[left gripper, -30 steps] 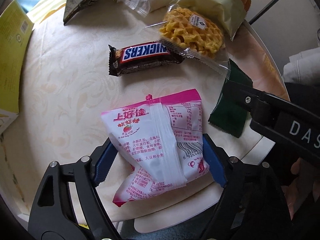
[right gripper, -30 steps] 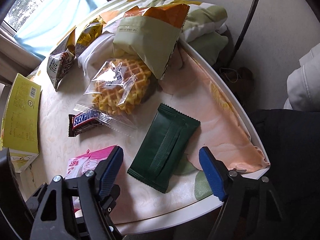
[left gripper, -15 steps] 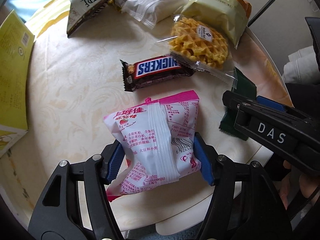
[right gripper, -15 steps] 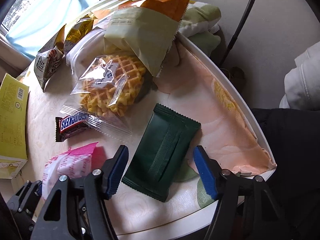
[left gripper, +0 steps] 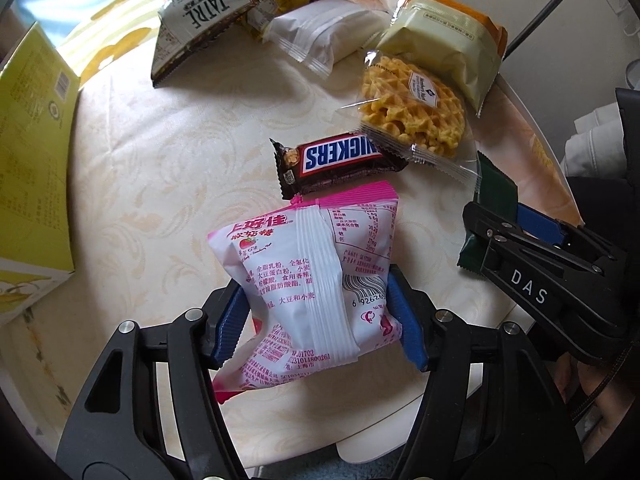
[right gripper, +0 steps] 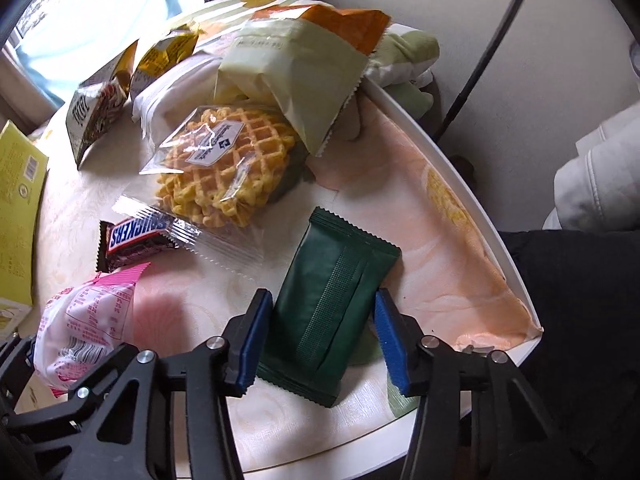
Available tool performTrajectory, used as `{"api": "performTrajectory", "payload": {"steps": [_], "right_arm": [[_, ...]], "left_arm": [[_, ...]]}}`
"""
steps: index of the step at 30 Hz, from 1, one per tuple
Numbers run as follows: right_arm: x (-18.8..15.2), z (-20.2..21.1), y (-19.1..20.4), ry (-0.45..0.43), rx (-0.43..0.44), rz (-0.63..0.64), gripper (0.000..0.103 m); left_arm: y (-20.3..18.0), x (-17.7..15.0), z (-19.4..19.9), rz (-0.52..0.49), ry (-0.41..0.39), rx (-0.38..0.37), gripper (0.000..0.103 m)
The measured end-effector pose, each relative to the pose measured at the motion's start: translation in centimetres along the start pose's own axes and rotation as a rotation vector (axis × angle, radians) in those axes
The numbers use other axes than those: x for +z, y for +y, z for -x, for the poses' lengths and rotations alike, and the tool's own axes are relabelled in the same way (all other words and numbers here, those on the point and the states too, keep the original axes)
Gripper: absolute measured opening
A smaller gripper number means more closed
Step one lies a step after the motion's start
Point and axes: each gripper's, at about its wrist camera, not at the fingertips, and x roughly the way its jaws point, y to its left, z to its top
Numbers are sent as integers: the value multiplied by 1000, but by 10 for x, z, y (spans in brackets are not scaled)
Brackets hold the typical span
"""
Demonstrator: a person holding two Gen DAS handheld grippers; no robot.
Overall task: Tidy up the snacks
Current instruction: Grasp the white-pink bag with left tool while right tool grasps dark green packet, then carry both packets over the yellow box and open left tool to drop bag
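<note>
Pink packet (left gripper: pixel 308 280) lifted, between fingers (left gripper: pixel 394 316).

L hand-held gripper (left gripper: pixel 320 320) closed on pink bag (left gripper: pixel 308 280); R (right gripper: pixel 320 340) now straddles green pack (right gripper: pixel 328 312).

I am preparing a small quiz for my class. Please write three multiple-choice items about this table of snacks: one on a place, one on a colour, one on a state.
1. The Snickers bar lies next to:
A. the waffle pack
B. the yellow box
C. the table edge

2. The packet between the right tongs is:
A. orange
B. dark green
C. white

3. The pink packet is:
A. lying untouched
B. torn open
C. gripped by the left tongs

Key: 1 A, the waffle wrapper overlaps its end. 2 B, the green packet sits between the blue pads. 3 C, both pads press its sides.
</note>
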Motion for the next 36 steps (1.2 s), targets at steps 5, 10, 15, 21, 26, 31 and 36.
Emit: {"api": "performTrajectory", "payload": {"steps": [5,10,15,21,26,31,36], "right_arm": [[0,9,-10,-20,22,-19,47],[2,29,-15,-56,40,-17,47],[9,56,-15,-106,68,13,47],[32,89,-1,-155,141,112,47],[47,121,18,-220,226,223,47],[60,149,51,-265,328,355,47],[71,167,102,-295,414,482,47]], "left_arm": [[-4,-2,7,2,-14,-7,61],[-5,0,26,10,-42,-4,61],[-2,1,48,46,-92,-8,61],[4,7,94,104,-199,17,61],[23,7,136,192,-296,59,61],[57,6,180,297,-386,108,61],[109,1,217,373,-441,156,61]]}}
